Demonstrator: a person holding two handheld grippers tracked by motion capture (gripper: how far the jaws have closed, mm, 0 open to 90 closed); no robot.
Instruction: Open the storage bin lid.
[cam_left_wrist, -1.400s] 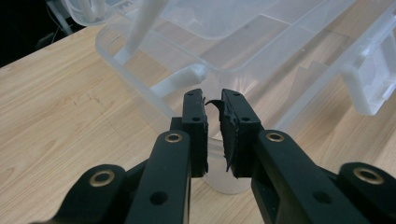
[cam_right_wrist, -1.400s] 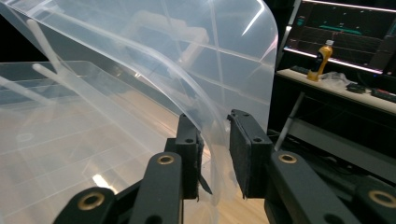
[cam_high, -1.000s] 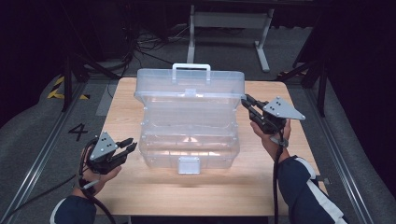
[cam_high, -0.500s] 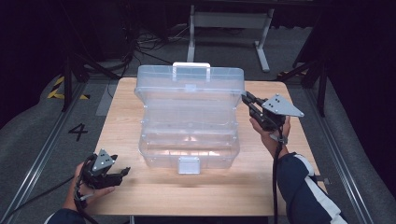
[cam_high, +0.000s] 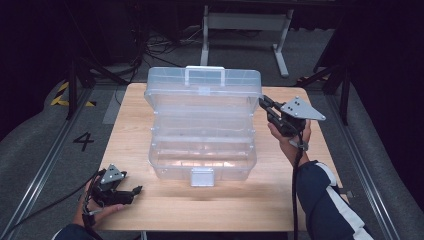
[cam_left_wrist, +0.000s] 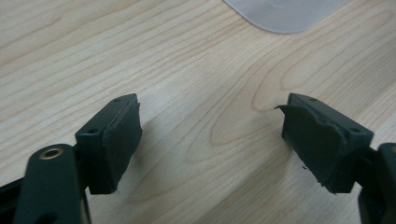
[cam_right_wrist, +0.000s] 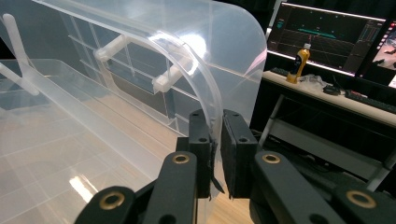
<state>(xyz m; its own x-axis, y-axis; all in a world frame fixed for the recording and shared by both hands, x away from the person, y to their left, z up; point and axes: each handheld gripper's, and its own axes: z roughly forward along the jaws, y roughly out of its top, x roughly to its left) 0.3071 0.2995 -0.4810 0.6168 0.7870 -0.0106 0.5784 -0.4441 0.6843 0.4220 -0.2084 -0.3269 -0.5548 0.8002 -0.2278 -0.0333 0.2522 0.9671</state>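
The right tool (cam_high: 265, 104) is at the right far side of the bench (cam_high: 310, 190), lifted above the wood. The right hand (cam_high: 289, 136) holds it from below, with the forearm in a dark sleeve coming up from the near right edge, and the tool points to the left and a little far, toward the clear plastic box (cam_high: 202, 155). In the right gripper view its two black jaws are pressed together on the thin curved rim of the lid (cam_right_wrist: 205, 107), so this tool is gripping the lid at its right end.

The left tool (cam_high: 131, 192) is low at the near left corner of the bench, well apart from the box. The left hand (cam_high: 97, 205) lies close to the wood, and the tool points to the right, along the near edge. Its jaws have just been opening; in the left gripper view they stand wide apart over bare wood with nothing between them.

The box stands in the middle of the bench, its long axis going left to right. The lid is open and stands about upright at the far side, its handle (cam_high: 205, 75) on top, though the exact tilt is hard to judge from above. The latch (cam_high: 202, 177) faces the near edge.
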